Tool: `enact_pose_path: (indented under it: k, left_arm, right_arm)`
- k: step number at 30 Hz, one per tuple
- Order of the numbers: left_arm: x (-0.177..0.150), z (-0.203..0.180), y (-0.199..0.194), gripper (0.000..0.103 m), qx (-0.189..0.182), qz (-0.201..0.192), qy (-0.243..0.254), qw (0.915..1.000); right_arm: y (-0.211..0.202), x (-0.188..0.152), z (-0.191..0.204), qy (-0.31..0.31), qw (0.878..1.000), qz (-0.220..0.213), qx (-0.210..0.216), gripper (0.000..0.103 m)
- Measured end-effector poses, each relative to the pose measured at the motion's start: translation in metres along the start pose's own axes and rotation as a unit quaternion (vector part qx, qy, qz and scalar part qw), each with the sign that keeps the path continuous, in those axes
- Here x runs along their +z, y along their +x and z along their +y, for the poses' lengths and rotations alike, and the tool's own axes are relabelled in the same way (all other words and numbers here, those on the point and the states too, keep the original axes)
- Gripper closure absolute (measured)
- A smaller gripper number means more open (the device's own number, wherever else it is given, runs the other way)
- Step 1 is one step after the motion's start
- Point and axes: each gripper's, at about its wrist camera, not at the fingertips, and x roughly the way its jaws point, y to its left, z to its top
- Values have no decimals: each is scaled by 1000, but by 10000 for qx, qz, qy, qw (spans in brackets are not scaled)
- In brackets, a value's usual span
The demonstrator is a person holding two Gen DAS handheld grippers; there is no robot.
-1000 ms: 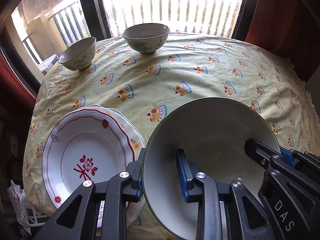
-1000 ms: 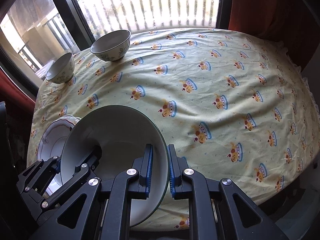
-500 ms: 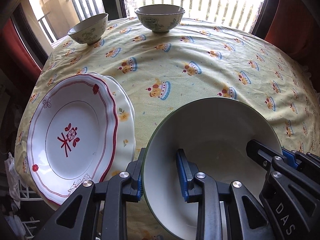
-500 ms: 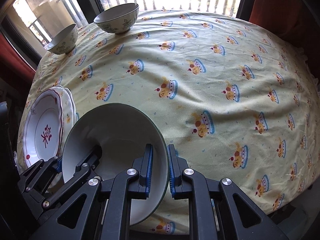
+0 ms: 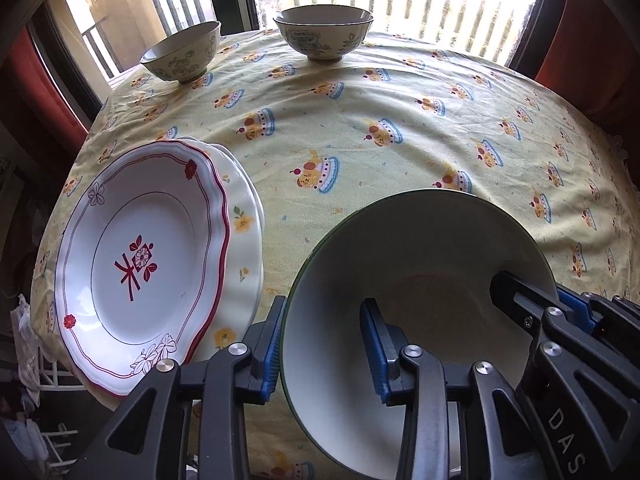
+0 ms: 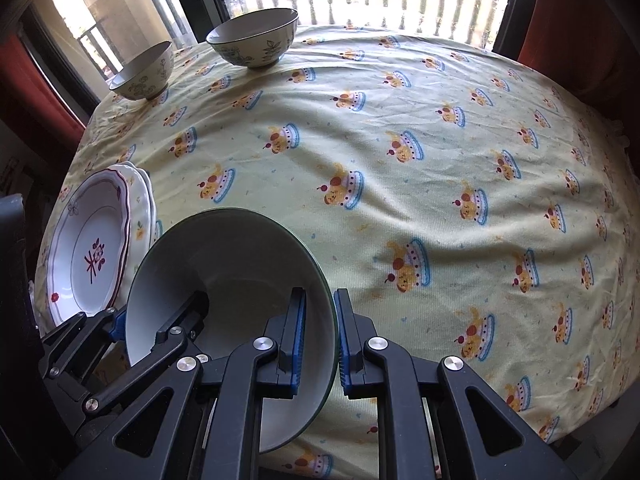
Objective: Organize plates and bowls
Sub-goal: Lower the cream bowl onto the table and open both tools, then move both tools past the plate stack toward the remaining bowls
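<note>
Big bowl [image 5: 420,280] near edge cut off; left claw [image 5: 324,344] just opening, straddles rim loosely; right claw [image 6: 318,334] clamps rim.

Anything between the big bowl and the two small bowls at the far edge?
Nothing visible. Only bare tablecloth lies between the big bowl and the small bowls. The plate stack sits off to the left, clear of that path.

White green-rimmed bowl [image 5: 420,280] beside stacked plates [image 5: 140,248]; two patterned bowls [image 5: 324,32] beyond.
</note>
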Motion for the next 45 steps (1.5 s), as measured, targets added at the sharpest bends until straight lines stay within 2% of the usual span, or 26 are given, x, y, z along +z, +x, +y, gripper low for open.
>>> enact_pose_path:
  k: [3, 4, 7, 9, 18, 24, 29, 45]
  left_arm:
    - [-1, -1, -7, 48, 24, -80, 10, 10000]
    - [-1, -1, -9, 47, 23, -111, 5, 9999]
    - [0, 0, -16, 41, 64, -210, 33, 9998]
    - [1, 2, -23, 39, 101, -309, 24, 9995]
    - [11, 23, -49, 33, 117, -589, -96, 9982]
    - [24, 46, -50, 33, 24, -550, -150, 9984]
    - [41, 74, -49, 33, -21, -600, 19, 9982]
    - [103, 156, -37, 29, -297, -720, 393, 9962]
  right_arm:
    - [-3, -1, -3, 21, 10000, -28, -15, 84]
    - [-5, -2, -4, 41, 10000, -50, -18, 82]
    - [-11, -2, -7, 97, 9998, -156, 0, 66]
    - [-16, -3, -8, 133, 9996, -253, -14, 47]
    - [-43, 6, 0, 220, 9975, -672, 95, 32]
    - [-49, 18, 19, 226, 9974, -677, -27, 29]
    - [-45, 33, 45, 354, 9967, -727, -28, 29]
    - [-36, 88, 130, 773, 9921, -882, -435, 29]
